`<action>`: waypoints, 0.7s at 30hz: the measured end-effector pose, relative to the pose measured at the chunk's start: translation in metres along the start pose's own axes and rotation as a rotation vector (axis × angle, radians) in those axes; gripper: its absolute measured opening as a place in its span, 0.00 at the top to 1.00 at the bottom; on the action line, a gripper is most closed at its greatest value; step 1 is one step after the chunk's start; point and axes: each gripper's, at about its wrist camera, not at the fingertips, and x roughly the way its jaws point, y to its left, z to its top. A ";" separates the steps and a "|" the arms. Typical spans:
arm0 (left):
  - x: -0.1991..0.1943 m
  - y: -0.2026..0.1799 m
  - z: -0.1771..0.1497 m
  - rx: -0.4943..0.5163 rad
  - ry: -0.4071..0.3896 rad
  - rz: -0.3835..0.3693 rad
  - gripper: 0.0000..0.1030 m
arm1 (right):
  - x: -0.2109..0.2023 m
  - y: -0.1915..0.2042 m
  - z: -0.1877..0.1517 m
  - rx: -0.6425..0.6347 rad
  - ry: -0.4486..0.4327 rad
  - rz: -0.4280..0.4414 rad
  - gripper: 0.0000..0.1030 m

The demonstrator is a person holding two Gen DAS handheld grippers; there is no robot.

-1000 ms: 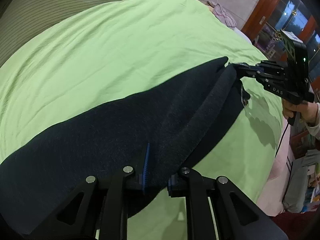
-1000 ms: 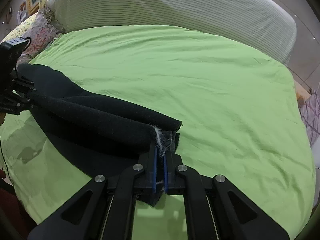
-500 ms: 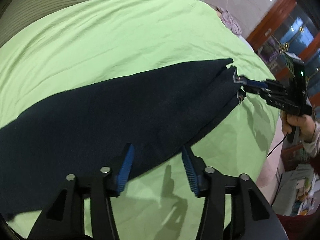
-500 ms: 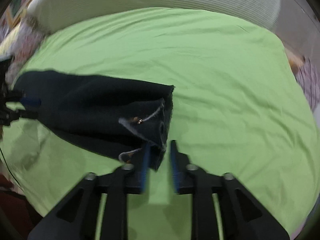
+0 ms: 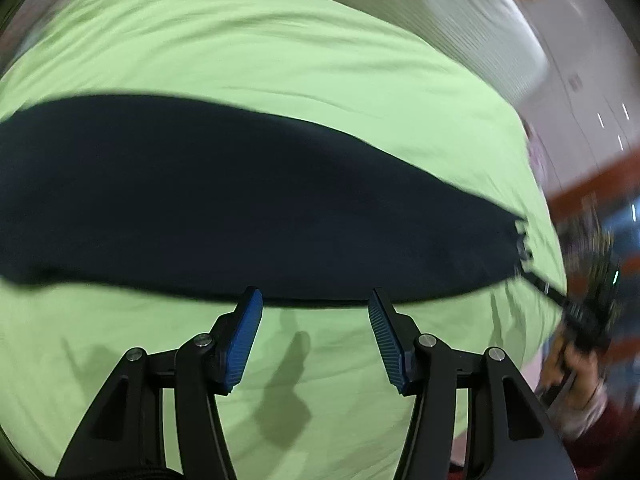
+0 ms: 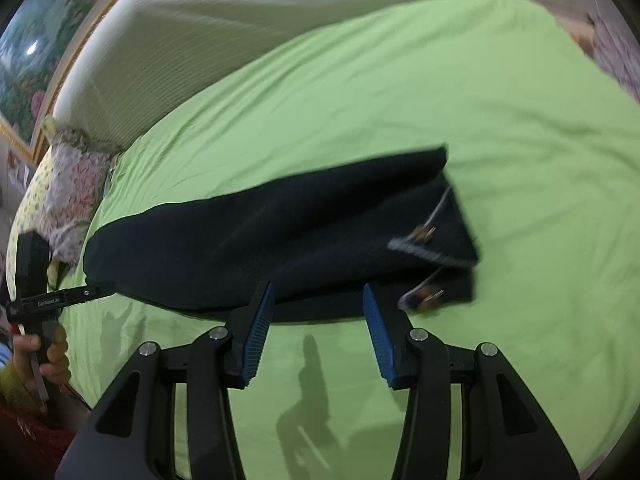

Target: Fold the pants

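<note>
The dark navy pants (image 5: 240,200) lie flat in a long folded strip on the green bed sheet (image 5: 280,48). In the right wrist view the pants (image 6: 280,240) show their waist end with a white drawstring (image 6: 416,240) at the right. My left gripper (image 5: 316,300) is open and empty, just short of the pants' near edge. My right gripper (image 6: 318,292) is open and empty at the near edge of the pants. Each gripper also appears in the other's view: the right one (image 5: 560,300) at the waist end, the left one (image 6: 100,291) at the leg end.
The green sheet (image 6: 400,100) covers a wide bed with a striped headboard (image 6: 240,8). A floral pillow (image 6: 68,184) lies at the left by the leg end. A wall painting (image 6: 36,48) hangs beyond. The bed edge and floor are at the right of the left wrist view (image 5: 580,120).
Both grippers let go of the pants and opened wide. The pants dropped flat onto the sheet. Both grippers drew back toward the near edge of the bed.
</note>
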 end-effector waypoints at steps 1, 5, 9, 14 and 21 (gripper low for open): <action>-0.006 0.013 -0.001 -0.038 -0.013 0.009 0.45 | 0.003 0.001 -0.004 0.014 0.005 0.005 0.54; -0.032 0.075 0.003 -0.223 -0.077 0.049 0.43 | 0.011 0.014 -0.009 0.023 0.028 0.019 0.54; -0.052 0.126 0.004 -0.382 -0.147 0.048 0.42 | 0.020 0.044 -0.006 -0.022 0.051 0.067 0.54; -0.066 0.159 0.010 -0.489 -0.212 0.035 0.37 | 0.042 0.092 -0.006 -0.094 0.093 0.140 0.54; -0.057 0.180 0.013 -0.575 -0.215 0.046 0.37 | 0.069 0.167 -0.021 -0.261 0.147 0.246 0.54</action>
